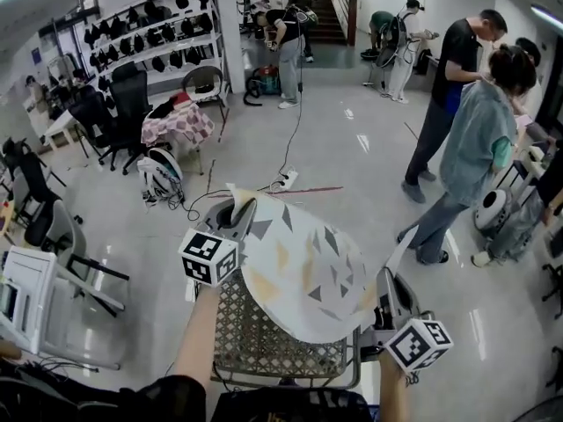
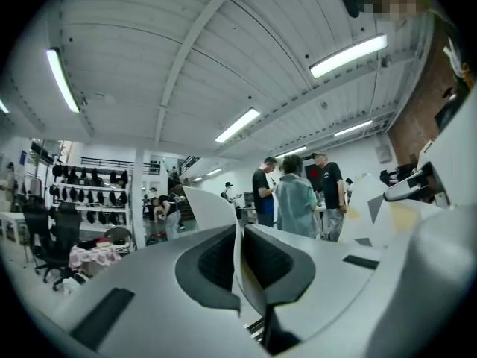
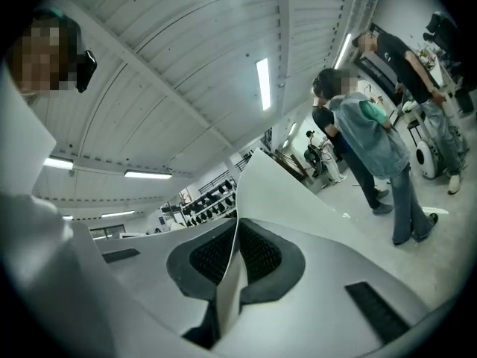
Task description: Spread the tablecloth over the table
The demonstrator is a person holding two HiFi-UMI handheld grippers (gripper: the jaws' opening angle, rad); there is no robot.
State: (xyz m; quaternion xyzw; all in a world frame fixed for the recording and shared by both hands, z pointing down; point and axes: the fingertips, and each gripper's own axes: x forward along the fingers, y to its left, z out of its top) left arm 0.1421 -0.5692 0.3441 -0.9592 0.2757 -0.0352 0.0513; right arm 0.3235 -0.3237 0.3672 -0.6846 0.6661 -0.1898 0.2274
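Note:
A white tablecloth [image 1: 303,266] with grey and yellow triangles hangs spread in the air over a metal mesh table [image 1: 264,345], sagging onto its top. My left gripper [image 1: 237,214] is shut on the cloth's far left corner, and in the left gripper view the thin cloth edge [image 2: 237,263] runs between the shut jaws of the left gripper [image 2: 240,233]. My right gripper [image 1: 391,281] is shut on the cloth's right edge. In the right gripper view the cloth [image 3: 287,192] fans out past the right gripper [image 3: 237,233]. Both grippers point level.
Several people [image 1: 479,148] stand at the right, close to the table. Black office chairs [image 1: 130,104] and a small table with a floral cover [image 1: 176,123] stand at the left back. A white chair [image 1: 48,301] is near left. A power strip and cable [image 1: 283,181] lie on the floor ahead.

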